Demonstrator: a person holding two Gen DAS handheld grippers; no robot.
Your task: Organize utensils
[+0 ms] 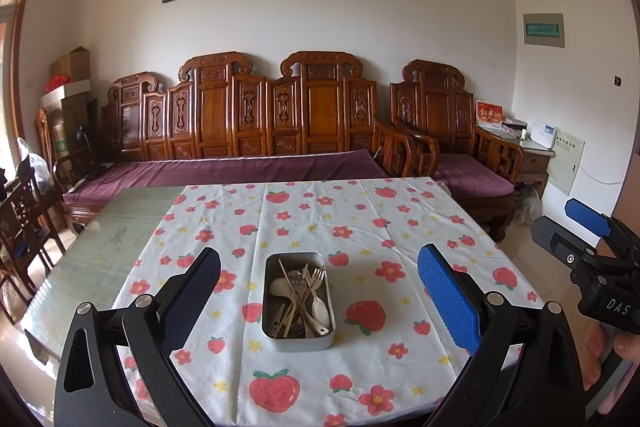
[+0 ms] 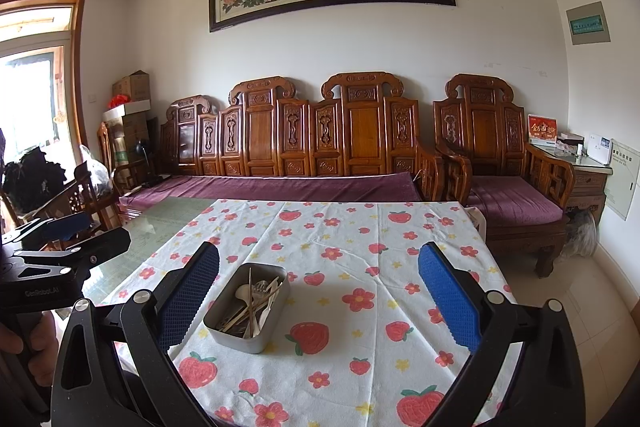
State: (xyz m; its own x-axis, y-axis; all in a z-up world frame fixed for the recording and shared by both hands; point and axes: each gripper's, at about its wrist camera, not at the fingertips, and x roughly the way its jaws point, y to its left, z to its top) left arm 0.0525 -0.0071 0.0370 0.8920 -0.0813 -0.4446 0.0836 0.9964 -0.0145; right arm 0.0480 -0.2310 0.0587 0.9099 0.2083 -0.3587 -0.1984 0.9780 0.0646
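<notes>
Hovering low over the bench (image 1: 360, 223), the left gripper (image 1: 318, 301) is spread wide and holds nothing. The right gripper (image 2: 318, 301) is spread wide too, with nothing in it. Just ahead of the left gripper, between its fingers, sits the metal tin (image 1: 298, 301). The forks, spoons and chopsticks (image 1: 300, 293) lie jumbled inside it. This fits utensils waiting to be sorted, or ones already gathered up. Farther off stands the wooden sofa (image 1: 256, 115).
</notes>
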